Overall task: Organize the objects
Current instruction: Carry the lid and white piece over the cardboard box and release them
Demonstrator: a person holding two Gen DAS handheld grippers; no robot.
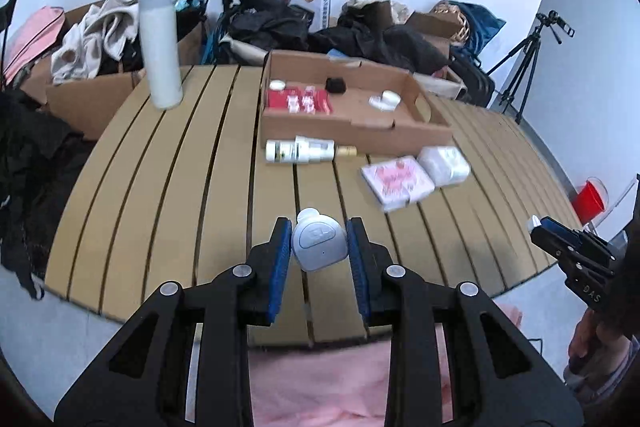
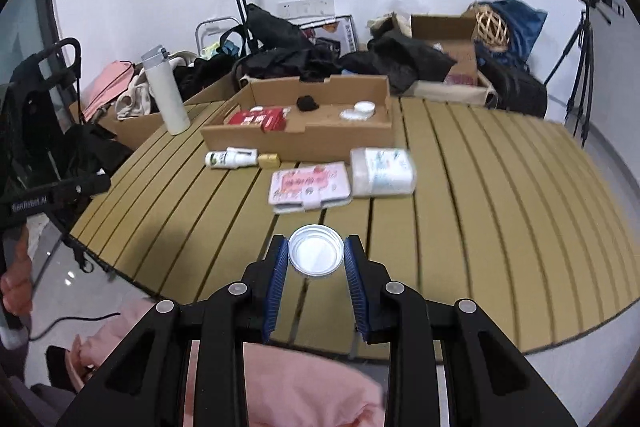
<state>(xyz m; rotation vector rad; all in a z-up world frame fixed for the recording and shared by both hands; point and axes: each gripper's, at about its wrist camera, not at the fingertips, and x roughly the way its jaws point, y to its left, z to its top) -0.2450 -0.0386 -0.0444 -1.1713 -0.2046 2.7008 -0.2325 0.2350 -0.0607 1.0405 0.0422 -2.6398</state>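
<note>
Case clamped between left gripper pads, above table near edge | lid pinched in right gripper | step: carrying both | next: likely forward to box, release inside

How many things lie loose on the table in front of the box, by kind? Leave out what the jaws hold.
Bottles: 2 (white bottle, spray bottle)
Small gold box: 1
Wrapped packs: 2 (pink pack, white pack)
Total: 5
</note>
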